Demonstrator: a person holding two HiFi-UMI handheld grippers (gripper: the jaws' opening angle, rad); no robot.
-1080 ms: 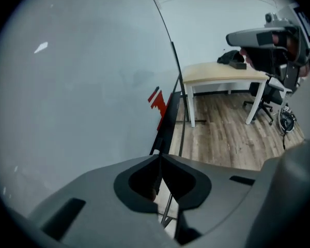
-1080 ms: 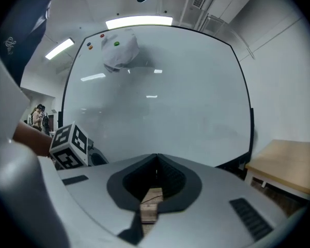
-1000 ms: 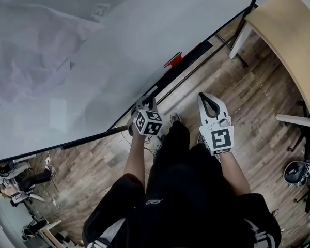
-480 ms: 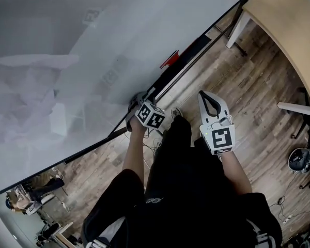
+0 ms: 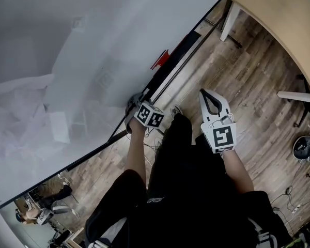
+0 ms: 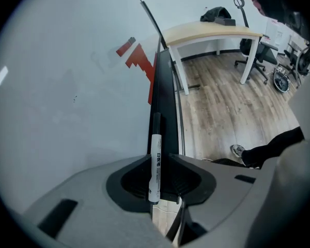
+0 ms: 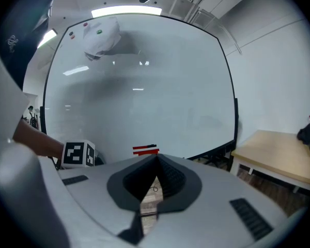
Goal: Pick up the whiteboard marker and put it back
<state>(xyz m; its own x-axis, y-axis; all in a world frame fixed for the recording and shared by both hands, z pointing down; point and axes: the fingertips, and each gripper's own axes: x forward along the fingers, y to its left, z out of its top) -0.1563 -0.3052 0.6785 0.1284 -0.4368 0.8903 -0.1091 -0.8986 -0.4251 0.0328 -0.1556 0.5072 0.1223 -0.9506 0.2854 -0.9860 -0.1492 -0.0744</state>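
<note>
One marker point(image 6: 155, 161) clamped in left gripper point(image 6: 159, 156), over one tray point(image 6: 164, 81); right gripper point(image 7: 156, 158) closed, empty; one whiteboard point(image 6: 67, 87).

Head view looks steeply down; both gripper views face whiteboard point(image 5: 93, 30), left nearest.

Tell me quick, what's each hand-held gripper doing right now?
Left hand-held gripper: shut on the white whiteboard marker with a black cap.
Right hand-held gripper: shut, nothing between its jaws.
</note>
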